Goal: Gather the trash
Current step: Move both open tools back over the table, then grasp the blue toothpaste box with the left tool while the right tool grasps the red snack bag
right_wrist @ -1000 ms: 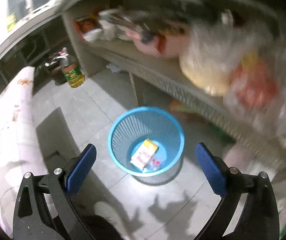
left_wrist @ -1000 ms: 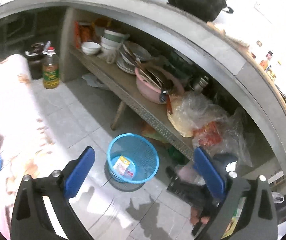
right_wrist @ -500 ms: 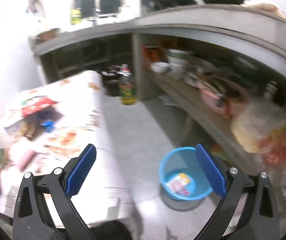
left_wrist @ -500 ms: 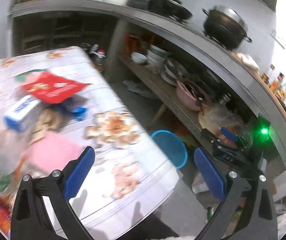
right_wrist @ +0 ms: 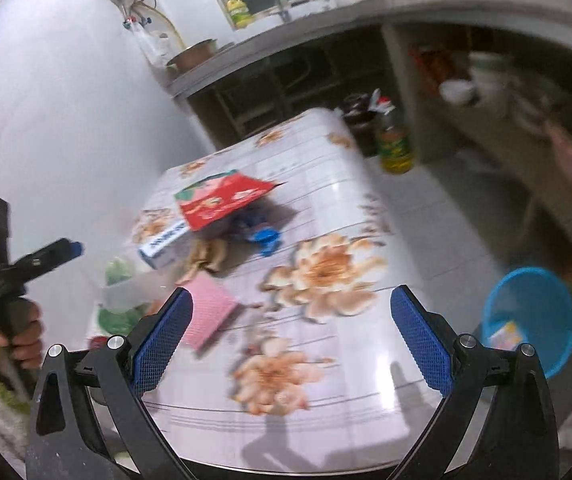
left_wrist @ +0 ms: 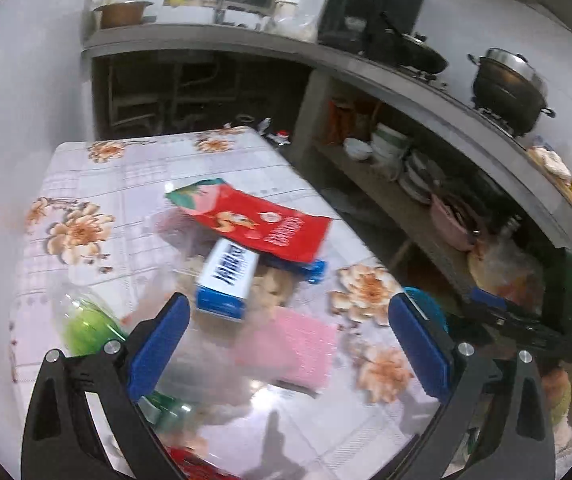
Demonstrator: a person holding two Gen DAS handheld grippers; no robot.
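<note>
Trash lies on a floral-cloth table (left_wrist: pixel 98 184) (right_wrist: pixel 326 200): a red snack bag (left_wrist: pixel 262 224) (right_wrist: pixel 222 198), a white and blue box (left_wrist: pixel 228 278) (right_wrist: pixel 164 242), a pink pack (left_wrist: pixel 290 344) (right_wrist: pixel 208 314), a green-labelled plastic bottle (left_wrist: pixel 86 322) (right_wrist: pixel 120 296) and a blue wrapper (right_wrist: pixel 264 236). My left gripper (left_wrist: pixel 290 348) hangs open and empty above the pink pack. Over the table's near part my right gripper (right_wrist: pixel 292 340) is open and empty too. A blue mesh bin (right_wrist: pixel 530 316) (left_wrist: pixel 426 304) stands on the floor right of the table with a packet inside.
A concrete counter (left_wrist: pixel 426 80) with pots runs along the right, and the shelf (left_wrist: pixel 386 188) under it holds bowls and plates. An oil bottle (right_wrist: pixel 394 148) stands on the floor past the table. A hand (right_wrist: pixel 14 332) holds the left gripper at the far left.
Both grippers swung up and left, away from the blue bin on the floor to above the table with the trash. Both stayed open and empty.
</note>
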